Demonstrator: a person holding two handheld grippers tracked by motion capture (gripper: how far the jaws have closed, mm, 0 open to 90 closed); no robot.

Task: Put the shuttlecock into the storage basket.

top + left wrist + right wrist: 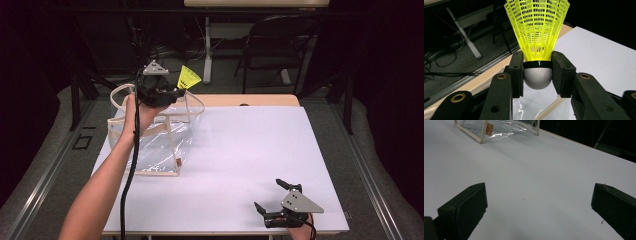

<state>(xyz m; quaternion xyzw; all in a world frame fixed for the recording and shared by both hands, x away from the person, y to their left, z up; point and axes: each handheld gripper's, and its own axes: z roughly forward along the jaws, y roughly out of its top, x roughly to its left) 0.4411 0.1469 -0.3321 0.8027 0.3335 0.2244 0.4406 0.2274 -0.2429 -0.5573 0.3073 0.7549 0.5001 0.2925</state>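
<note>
Down at the near edge of the tabletop (240, 165) our right gripper (272, 200) just sat parked with its jaws spread wide and nothing between them; in the right gripper view we could see bare white surface between the jaws and the clear bag (499, 128) well off at the far side.

All the work was on the other hand. Our left gripper (172, 92) was clenched on a yellow plastic shuttlecock (537, 37), the pads pinching its rounded grey cork right at the black band, skirt pointing up and away. In the high view the shuttlecock (188, 78) was held up in the air above the far rim of the transparent tote bag (160, 145), which stood on the far left part of the tabletop with its cream handles flopped up.

We figured the step was dropping it into the bag. To do that well we'd have wanted to bring the cork over the middle of the opening, steer clear of the handles, tip it cork-down, go low past the rim, and only then let go, since the bag looked floppy and a high release could bounce it off the edge.
</note>
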